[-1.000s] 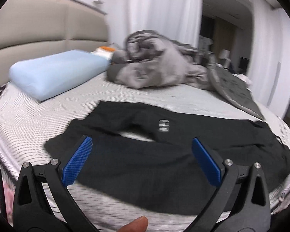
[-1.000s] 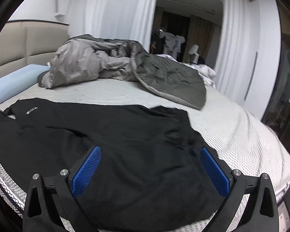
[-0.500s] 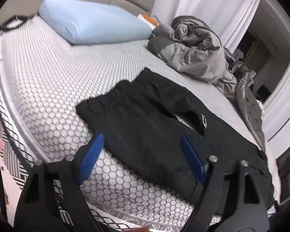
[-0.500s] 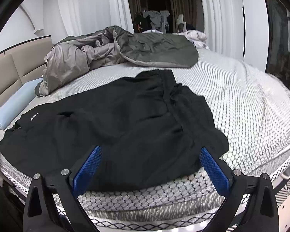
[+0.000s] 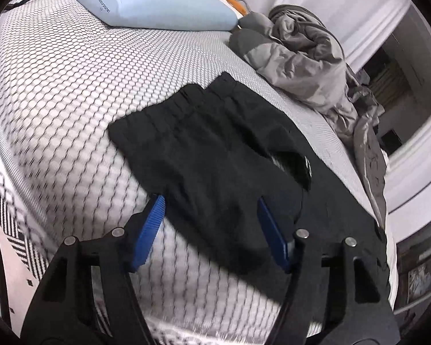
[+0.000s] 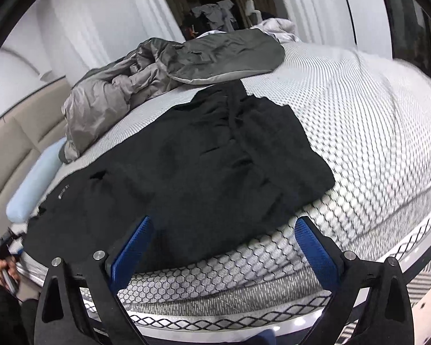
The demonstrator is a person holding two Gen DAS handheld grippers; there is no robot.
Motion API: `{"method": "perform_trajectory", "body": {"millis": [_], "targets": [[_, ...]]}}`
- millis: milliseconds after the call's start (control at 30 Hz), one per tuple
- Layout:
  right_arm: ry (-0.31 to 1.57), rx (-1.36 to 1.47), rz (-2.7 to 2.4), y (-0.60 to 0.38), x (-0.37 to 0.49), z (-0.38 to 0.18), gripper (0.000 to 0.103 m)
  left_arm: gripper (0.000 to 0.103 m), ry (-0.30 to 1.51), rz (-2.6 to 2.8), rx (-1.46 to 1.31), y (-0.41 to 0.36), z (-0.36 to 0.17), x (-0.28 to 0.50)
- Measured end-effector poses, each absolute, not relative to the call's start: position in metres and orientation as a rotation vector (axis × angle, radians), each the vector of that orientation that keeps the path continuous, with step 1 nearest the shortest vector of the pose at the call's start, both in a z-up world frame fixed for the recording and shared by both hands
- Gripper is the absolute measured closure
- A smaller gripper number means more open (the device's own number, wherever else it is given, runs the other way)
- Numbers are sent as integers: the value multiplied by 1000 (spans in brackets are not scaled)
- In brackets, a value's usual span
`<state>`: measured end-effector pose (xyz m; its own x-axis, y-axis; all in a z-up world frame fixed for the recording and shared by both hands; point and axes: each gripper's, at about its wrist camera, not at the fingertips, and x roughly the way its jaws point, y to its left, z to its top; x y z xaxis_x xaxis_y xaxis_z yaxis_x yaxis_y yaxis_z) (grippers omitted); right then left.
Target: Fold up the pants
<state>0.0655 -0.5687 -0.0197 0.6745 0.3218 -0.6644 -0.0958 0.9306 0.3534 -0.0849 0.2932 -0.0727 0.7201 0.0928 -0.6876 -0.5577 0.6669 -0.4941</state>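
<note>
Both grippers poised at the near hem of the pants

The black pants (image 5: 215, 155) lie flat across the bed (image 5: 57, 86), long axis crossways. The left gripper (image 5: 209, 227) is closing, its jaws astride the waist-end edge, not yet pinching; the right gripper (image 6: 221, 247) hangs spread just short of the leg end (image 6: 287, 158)
</note>
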Motion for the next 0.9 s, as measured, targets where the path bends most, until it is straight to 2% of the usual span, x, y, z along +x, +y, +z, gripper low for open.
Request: {"method": "perform_trajectory", "body": {"millis": [100,267,300,333,367,400,433,467,533,733,833,900], "targets": [[814,325,208,-577,72,-25,4,39,686,366,-728,282,-74,-94],[819,467,202,-588,105,-32,18,39,684,376,-743,291,-78,-77],[817,484,194,-589,110,-32,23,46,683,397,-742,293,-80,-71],[836,497,163,-590,117,-34,37,51,687,421,-738,296,-80,-67],[862,509,135,-590,122,-34,54,64,684,456,-722,296,-79,-64],[866,530,129,-590,124,-32,61,79,680,472,-707,296,-77,-60],[862,542,139,-591,123,-29,75,85,678,483,-696,297,-76,-59],[855,539,146,-591,121,-27,80,94,668,488,-684,295,-74,-61],[826,488,144,-590,113,-16,84,97,647,493,-672,295,-71,-64],[855,408,96,-593,96,-16,86,98,650,507,-600,281,-69,-89],[847,408,80,-595,88,-21,84,98,661,504,-578,278,-70,-100],[865,398,68,-595,89,-26,78,96,691,497,-563,279,-70,-98]]}}
